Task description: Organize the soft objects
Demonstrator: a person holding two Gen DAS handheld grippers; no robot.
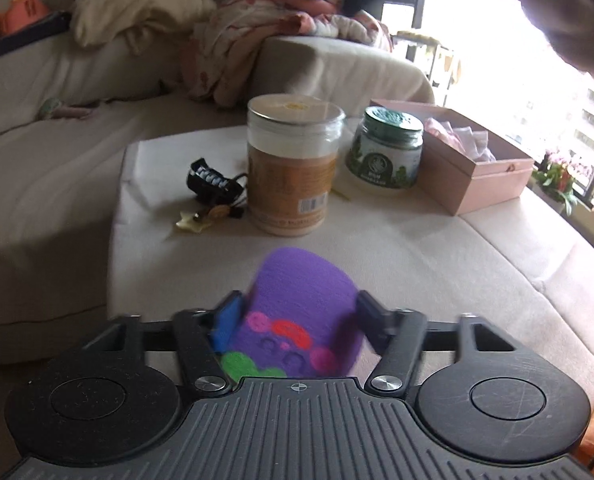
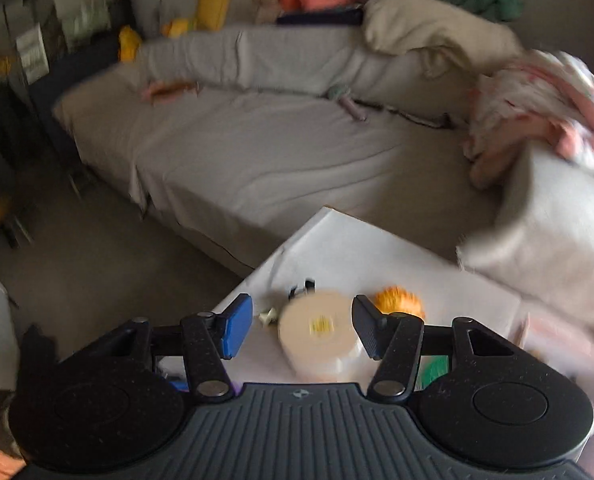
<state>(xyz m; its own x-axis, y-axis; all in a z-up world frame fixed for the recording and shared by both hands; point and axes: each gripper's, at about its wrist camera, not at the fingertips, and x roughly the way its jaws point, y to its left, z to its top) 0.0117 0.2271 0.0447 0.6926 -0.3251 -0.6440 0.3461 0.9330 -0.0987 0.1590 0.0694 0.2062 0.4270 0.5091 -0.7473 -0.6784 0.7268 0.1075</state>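
My left gripper (image 1: 297, 312) is shut on a purple felt toy (image 1: 303, 300) with pink, red and green patches, held above the white-covered table (image 1: 417, 248). My right gripper (image 2: 301, 330) is open and empty, high above the table (image 2: 357, 248). Between its fingers in the view lies the lid of the tall orange-labelled jar (image 2: 321, 330). An orange fuzzy ball (image 2: 403, 302) sits on the table behind the right finger. The view is blurred.
On the table stand the tall jar (image 1: 293, 168), a green-lidded jar (image 1: 387, 148), a pink open box (image 1: 477, 160) with cloth inside, and a black clip with keys (image 1: 211, 184). A grey sofa (image 2: 257, 140) with blankets and plush toys surrounds the table.
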